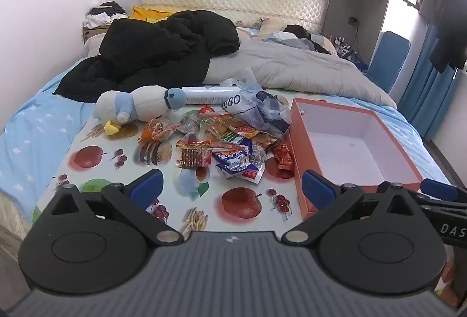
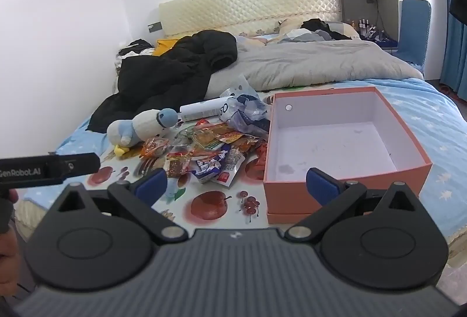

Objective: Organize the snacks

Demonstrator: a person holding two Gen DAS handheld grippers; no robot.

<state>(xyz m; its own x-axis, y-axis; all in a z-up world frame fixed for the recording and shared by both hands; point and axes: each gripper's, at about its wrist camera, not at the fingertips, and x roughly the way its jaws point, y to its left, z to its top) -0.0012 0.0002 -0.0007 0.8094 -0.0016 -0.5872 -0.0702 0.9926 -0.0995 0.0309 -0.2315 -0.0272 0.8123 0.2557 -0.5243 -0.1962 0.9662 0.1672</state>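
Both the left gripper (image 1: pixel 232 188) and the right gripper (image 2: pixel 237 185) are held released, with nothing grasped, above the fruit-printed mat (image 1: pixel 87 171). Their bodies are cut off below. "GenRobot.AI" is read, clipped, on the left gripper's side. The crinkled foil snacks (image 1: pixel 224 142) are heaped just beside the rectangular orange box (image 2: pixel 344 185); most labels are illegible.
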